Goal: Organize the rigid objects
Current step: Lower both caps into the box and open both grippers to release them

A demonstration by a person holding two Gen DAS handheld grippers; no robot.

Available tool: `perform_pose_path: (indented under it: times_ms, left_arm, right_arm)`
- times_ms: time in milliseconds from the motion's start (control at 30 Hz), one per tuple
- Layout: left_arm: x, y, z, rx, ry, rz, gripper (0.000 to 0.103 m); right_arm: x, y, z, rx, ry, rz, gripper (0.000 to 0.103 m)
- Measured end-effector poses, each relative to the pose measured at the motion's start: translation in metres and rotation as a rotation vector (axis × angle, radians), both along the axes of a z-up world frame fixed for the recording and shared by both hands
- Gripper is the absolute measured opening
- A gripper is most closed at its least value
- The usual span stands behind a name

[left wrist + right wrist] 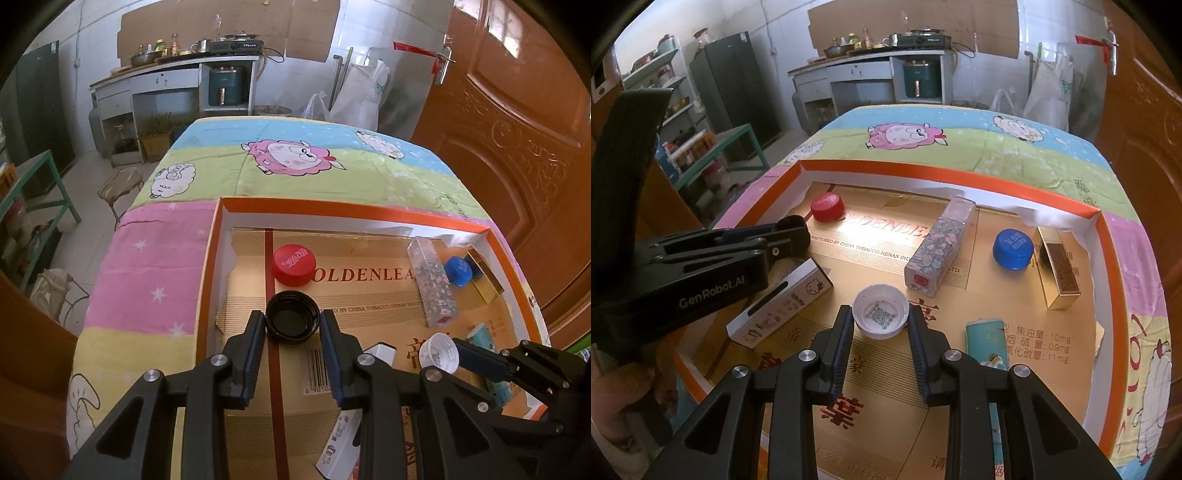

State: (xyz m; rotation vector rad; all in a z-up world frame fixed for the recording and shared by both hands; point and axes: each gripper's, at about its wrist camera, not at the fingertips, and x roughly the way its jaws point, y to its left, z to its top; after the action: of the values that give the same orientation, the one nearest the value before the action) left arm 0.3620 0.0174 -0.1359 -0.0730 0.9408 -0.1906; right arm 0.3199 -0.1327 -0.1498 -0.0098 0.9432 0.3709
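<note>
"GOLDENLEAF" is read on the tray (1102, 236) liner. Four caps are counted. Black cap (292, 322) is clamped by left tool (292, 326), white cap (880, 314) by right tool (880, 319).

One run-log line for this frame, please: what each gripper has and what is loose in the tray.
left gripper: shut on black cap | right gripper: shut on white cap | loose in tray: red cap, blue cap
</note>
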Motion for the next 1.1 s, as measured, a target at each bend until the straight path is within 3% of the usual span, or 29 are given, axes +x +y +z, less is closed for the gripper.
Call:
perform_pose_path:
  times_ms: [433,633,1100]
  left_arm:
    - [0.001,0.002,-0.001,-0.047,0.008,-0.005,0.031]
    - [-0.002,0.002,0.004,-0.052,-0.009,-0.004,0.038]
    - [-0.019,0.000,0.024,-0.048,-0.056,-0.002,0.039]
  right_arm:
    - [0.000,0.000,0.000,-0.003,0.000,-0.001,0.031]
    - [0.000,-0.002,0.000,-0.008,-0.006,-0.006,0.043]
    - [-0.012,-0.006,0.014,-0.010,-0.031,-0.017,0.043]
